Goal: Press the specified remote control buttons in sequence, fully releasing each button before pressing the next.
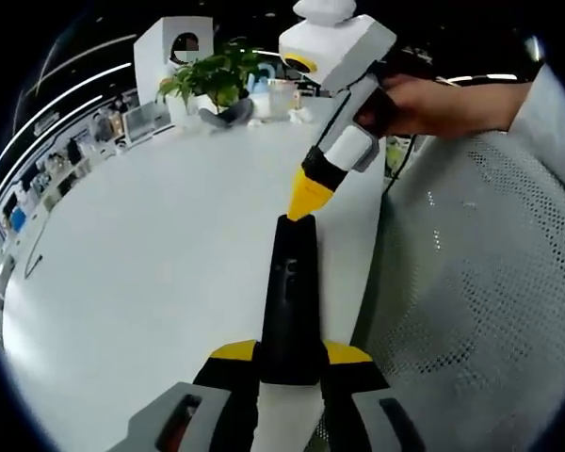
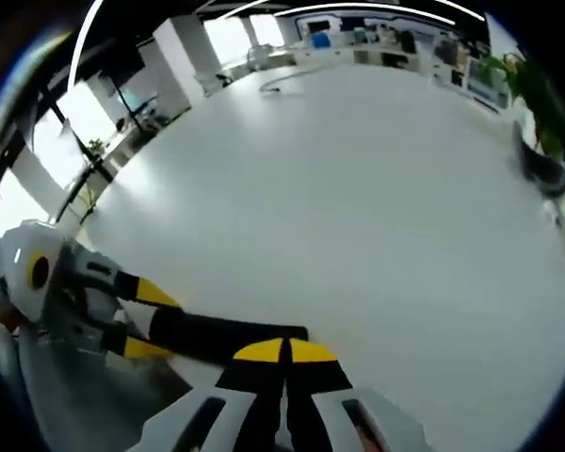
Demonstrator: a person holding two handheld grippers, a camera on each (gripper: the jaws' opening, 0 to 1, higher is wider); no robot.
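In the left gripper view we see the long, slim black plastic remote control (image 1: 290,301) clamped at its near end between the yellow-tipped jaws of the left gripper (image 1: 290,356), which are closed onto its two sides. Its long axis runs straight away from us toward twelve o'clock, over the white matte table (image 1: 141,264), close to the table's edge at three o'clock. The far end of the remote points at twelve o'clock, and right there the yellow tips of the right gripper (image 1: 308,200) come down from one o'clock, touching or just above that far end; we cannot tell which. A hand (image 1: 424,104) holds that tool.

In the right gripper view the remote control (image 2: 221,336) lies with its long axis from nine to three o'clock, the left gripper (image 2: 143,320) gripping it at the nine o'clock end. The right gripper (image 2: 284,352) has its jaws closed together, nothing between them, the joined tips sitting over the remote's three o'clock end.

We judge the right gripper to be the presser, so the coming move turns on its closed tip standing over a button near that far end; the buttons themselves are too faint to pick out
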